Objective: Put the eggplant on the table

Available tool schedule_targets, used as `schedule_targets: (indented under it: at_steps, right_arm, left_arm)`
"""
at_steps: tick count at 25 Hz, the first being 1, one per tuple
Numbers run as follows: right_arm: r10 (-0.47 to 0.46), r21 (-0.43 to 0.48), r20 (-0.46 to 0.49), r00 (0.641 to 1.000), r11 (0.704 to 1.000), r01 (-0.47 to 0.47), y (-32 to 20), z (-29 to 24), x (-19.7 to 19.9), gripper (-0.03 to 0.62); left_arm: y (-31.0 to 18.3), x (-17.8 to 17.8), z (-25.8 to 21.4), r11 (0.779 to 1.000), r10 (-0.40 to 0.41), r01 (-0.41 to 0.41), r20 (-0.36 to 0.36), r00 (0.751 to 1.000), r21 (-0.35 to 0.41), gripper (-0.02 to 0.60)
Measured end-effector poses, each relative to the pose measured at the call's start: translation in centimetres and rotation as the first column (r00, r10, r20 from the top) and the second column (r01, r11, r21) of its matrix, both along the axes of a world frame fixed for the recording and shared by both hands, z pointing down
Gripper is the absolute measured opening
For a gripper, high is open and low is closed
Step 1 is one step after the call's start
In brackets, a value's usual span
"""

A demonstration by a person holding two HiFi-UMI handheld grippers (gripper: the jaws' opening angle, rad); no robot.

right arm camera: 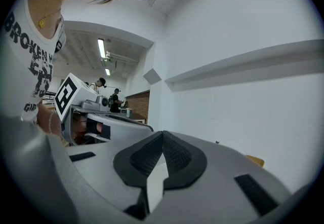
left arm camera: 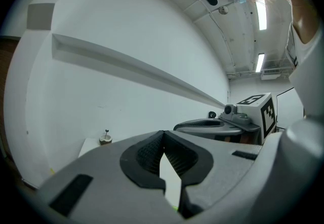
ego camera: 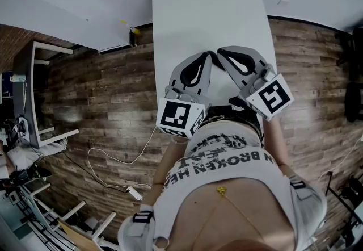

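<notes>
Head camera looks steeply down onto the worktop; cameras on the left claw and right claw sit close behind the tips, facing level toward the wall, each catching the other claw.

the person wears a white t-shirt with black block lettering and a thin gold necklace. the left gripper and right gripper have smooth grey shells with black ribbed pads, and each carries a white cube printed with black square markers
</notes>
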State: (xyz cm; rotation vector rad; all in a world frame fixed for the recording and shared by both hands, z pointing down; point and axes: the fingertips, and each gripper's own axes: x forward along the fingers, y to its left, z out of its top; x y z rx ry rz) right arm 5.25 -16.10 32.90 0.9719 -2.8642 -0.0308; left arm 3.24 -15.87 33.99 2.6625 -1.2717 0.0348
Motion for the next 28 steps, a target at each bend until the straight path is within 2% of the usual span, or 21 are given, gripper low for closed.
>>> schedule_targets:
  at_steps: [28]
  right_arm:
    - [-0.018,-0.002,-0.020,1.000,1.000,0.018,0.6,-0.1,-0.1,0.008]
  left_arm:
    - [0.5,-0.2,1.0,1.000,-0.011,0.011,0.000,1.000,-0.029,-0.002]
